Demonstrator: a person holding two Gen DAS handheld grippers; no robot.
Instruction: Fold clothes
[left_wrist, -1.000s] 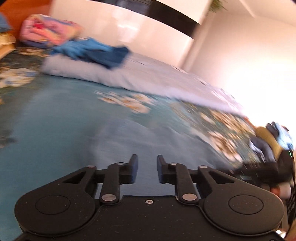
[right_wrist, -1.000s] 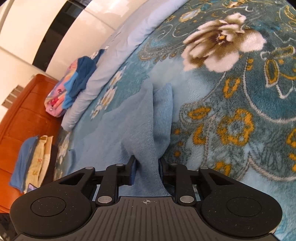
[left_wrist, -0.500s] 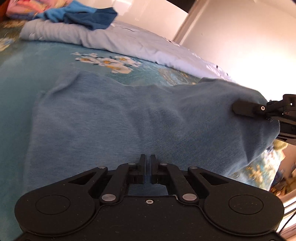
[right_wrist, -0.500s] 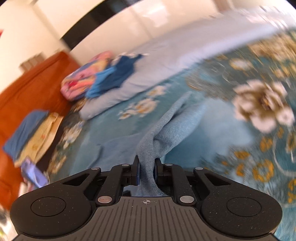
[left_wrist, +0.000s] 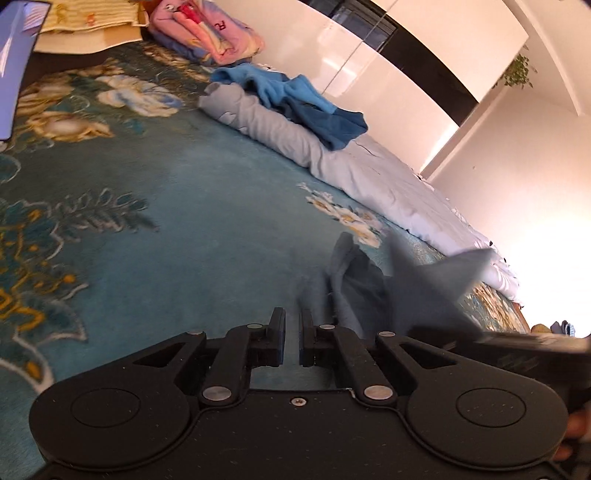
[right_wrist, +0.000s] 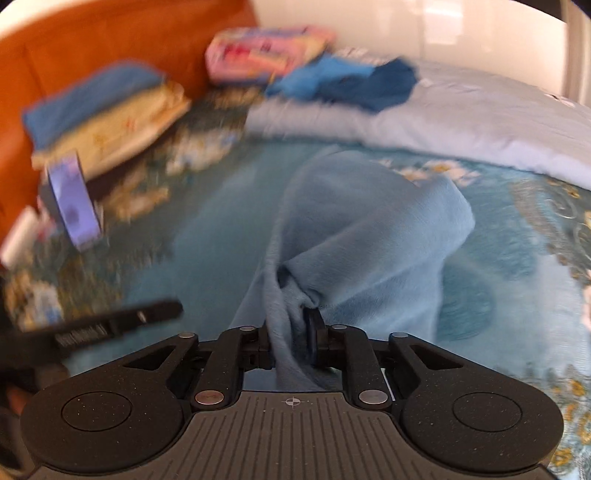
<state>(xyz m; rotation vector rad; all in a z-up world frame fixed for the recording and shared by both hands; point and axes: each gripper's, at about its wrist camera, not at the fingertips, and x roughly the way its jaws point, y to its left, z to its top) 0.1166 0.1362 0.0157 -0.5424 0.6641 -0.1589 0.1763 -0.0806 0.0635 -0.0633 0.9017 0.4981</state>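
A soft, fleecy matt cloth is seen in the light blue garment (right_wrist: 369, 229). The bedspread (left_wrist: 184, 229) is made of plush, floral-patterned pile. Matt black speckled plastic with bare metal rivets forms the left gripper (left_wrist: 291, 334). The headboard (right_wrist: 110, 40) is of smooth orange wood.

light blue garment (right_wrist: 373, 236), teal floral blanket (left_wrist: 166, 229)

Floral teal bedspread (left_wrist: 155, 206), rolled grey quilt (left_wrist: 332, 158), orange wooden headboard (right_wrist: 92, 40).
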